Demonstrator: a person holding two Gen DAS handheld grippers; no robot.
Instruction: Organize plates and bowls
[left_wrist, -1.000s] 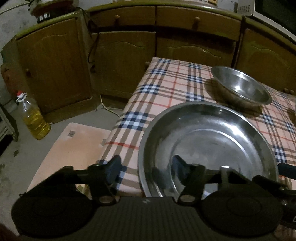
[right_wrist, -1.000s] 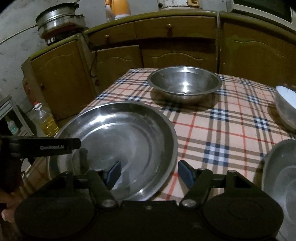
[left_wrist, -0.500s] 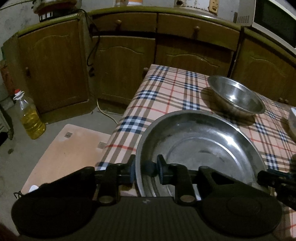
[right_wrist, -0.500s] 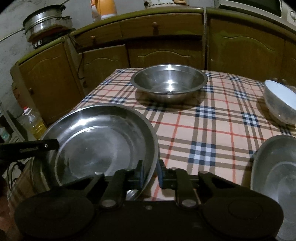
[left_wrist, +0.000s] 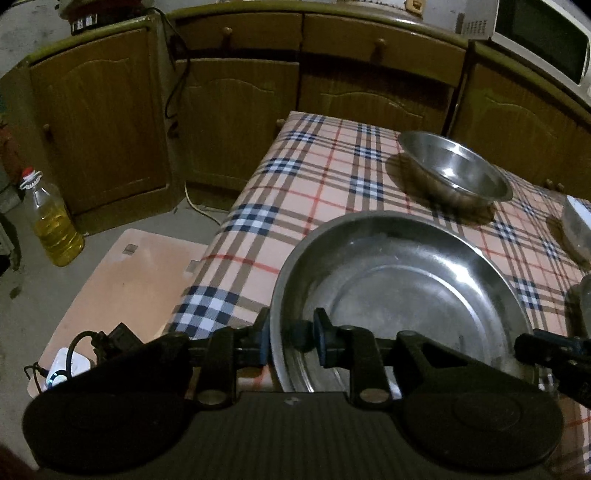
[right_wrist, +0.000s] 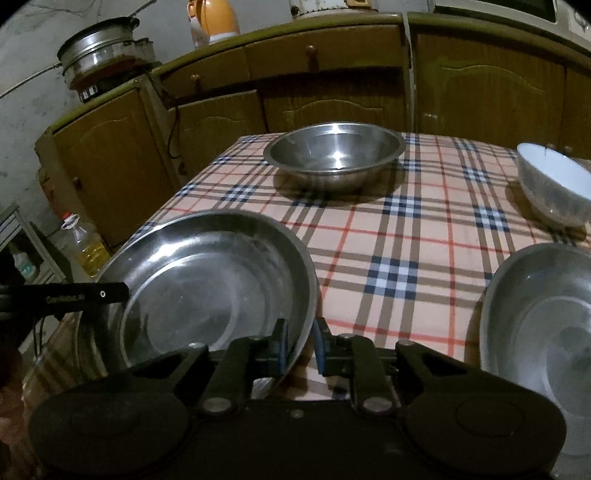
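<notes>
Both claws pinch 1 wide steel plate (left_wrist: 402, 295) by its rim: the left claw (left_wrist: 291, 338) on the rim's left side, the right claw (right_wrist: 301, 345) on its right side. Their jaws have just closed onto it. The plate sits at the near left corner of the plaid surface (right_wrist: 406, 236). The thin, slick rim could slip from either pinch if the hands lift unevenly, tipping the plate. It is shallow, shiny and scuffed, and looks empty. A steel bowl (right_wrist: 334, 160) stands beyond it.

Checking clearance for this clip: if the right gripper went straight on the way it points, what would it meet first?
The right gripper, shut on the steel plate, would likely reach bare checked tablecloth, then perhaps the steel bowl; depth is unclear.
</notes>
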